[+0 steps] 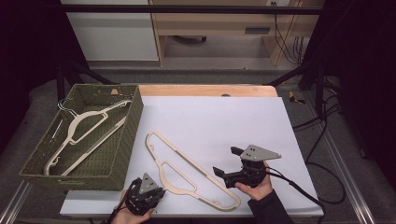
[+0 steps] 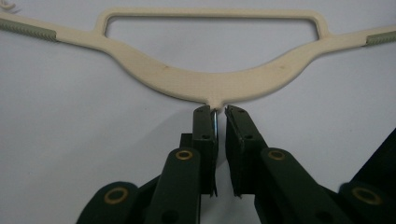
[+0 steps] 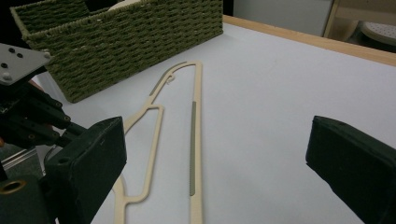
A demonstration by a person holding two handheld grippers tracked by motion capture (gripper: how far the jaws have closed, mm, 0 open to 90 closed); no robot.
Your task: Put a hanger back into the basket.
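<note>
A cream plastic hanger (image 1: 191,161) lies flat on the white table top, running diagonally from centre to front. At its near shoulder sits my left gripper (image 1: 159,190). In the left gripper view the jaws of the left gripper (image 2: 220,112) stand almost together, pinching the thin metal hook stem where it leaves the hanger (image 2: 210,86). My right gripper (image 1: 227,161) hovers just right of the hanger, held by a hand, jaws wide apart and empty. In the right gripper view the right gripper (image 3: 219,154) frames the hanger's long bar (image 3: 194,140), and the left gripper (image 3: 28,107) shows at the left.
A green woven basket (image 1: 126,140) stands at the table's left with another pale hanger (image 1: 79,130) inside; its wall (image 3: 140,42) rises beyond the hanger. The white sheet (image 1: 243,121) extends to the right and back. Cables trail off the right edge.
</note>
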